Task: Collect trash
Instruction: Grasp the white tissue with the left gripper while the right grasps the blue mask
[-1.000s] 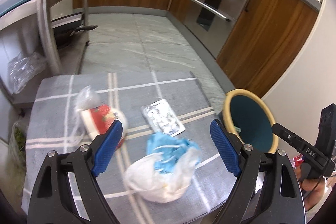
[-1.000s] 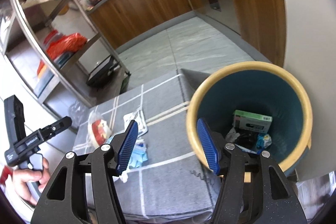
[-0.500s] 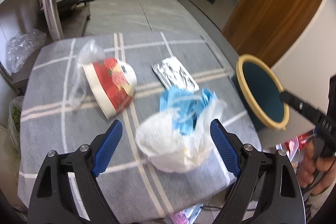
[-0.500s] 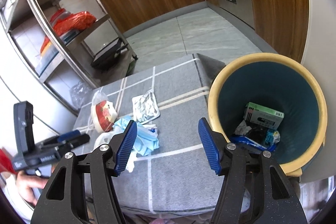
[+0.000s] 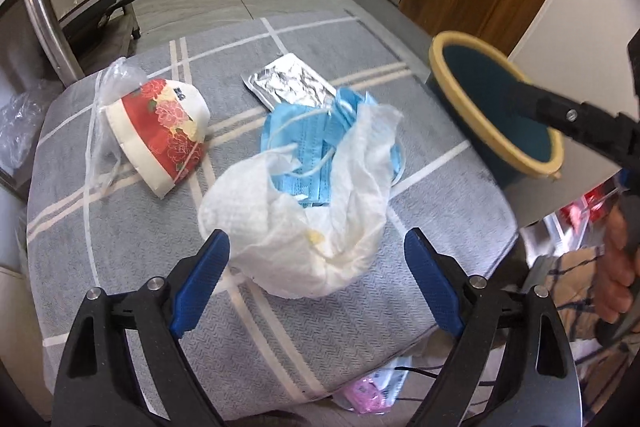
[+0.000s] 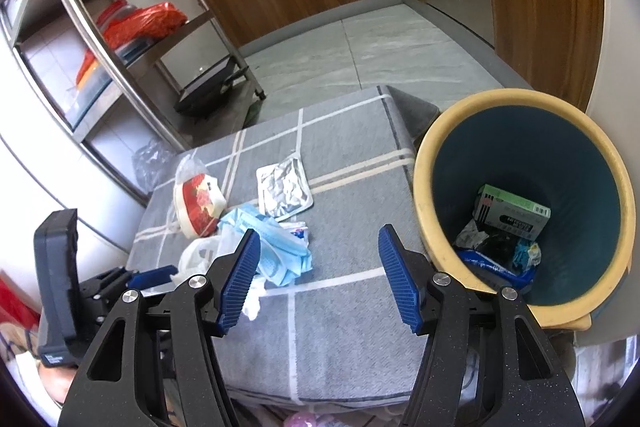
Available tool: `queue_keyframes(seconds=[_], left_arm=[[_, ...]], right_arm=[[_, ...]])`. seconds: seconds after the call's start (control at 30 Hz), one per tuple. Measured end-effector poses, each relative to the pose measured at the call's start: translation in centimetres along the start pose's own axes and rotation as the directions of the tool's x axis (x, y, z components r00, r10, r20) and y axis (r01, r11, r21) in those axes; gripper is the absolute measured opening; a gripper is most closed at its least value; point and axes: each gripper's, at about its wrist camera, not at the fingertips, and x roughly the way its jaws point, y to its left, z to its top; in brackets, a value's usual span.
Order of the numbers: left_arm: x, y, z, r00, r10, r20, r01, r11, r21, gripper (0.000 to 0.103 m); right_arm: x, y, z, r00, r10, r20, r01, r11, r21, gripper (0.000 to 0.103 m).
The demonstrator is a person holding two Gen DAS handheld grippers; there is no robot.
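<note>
A crumpled white tissue [image 5: 304,227] lies on the grey checked tablecloth [image 5: 120,247], with blue face masks [image 5: 308,139] tucked against it. My left gripper [image 5: 316,267] is open and low over the cloth, and the tissue sits between its blue pads without being pressed. Behind are a silver foil pouch [image 5: 288,83] and a red floral paper bowl [image 5: 160,127] on its side in clear plastic. My right gripper [image 6: 320,275] hangs open and empty over the cloth, left of the yellow-rimmed bin [image 6: 424,187].
The bin stands off the table's right edge and holds a green box [image 6: 516,211] and other trash. A steel shelf rack [image 6: 120,39] is at the left, with wooden cabinets and an oven behind. A pink packet [image 5: 368,391] lies below the near table edge.
My left gripper has dropped and tilted down toward the white tissue, which now sits between its pads. The right gripper drifted slightly, bringing more of the table into its view.
</note>
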Motion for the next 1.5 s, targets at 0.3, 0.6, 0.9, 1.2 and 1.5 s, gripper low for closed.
queue_keyframes(seconds=[0.3,0.6,0.9,1.2,1.5], left_arm=[[-0.1,2.2,-0.1,0.996,-0.087,-0.023,0.084,0.992,-0.094,0.014],[-3.2,4.9,0.8,0.987,-0.147,0.06,0.156,0.973,-0.17,0.011],[-5.1,8.1,1.3,0.976,-0.163,0.146,0.198,0.944,-0.264,0.011],[-5.1,9.9,0.8,0.976,-0.152,0.157,0.193,0.935,-0.296,0.011],[-5.6,10.5,0.8,0.971,-0.153,0.181,0.205,0.924,-0.322,0.011]], right_arm=[[0.6,0.2,-0.3,1.0,-0.001,-0.022,0.001,1.0,-0.005,0.063],[1.9,1.4,-0.6,0.999,0.007,-0.053,-0.009,0.999,-0.042,0.063],[4.4,4.0,-0.9,0.996,0.009,-0.091,-0.02,0.992,-0.124,0.063],[8.0,7.6,-1.2,0.992,-0.051,-0.117,0.014,0.955,-0.298,0.063],[8.7,7.2,-1.5,0.99,-0.075,-0.122,0.033,0.948,-0.317,0.024]])
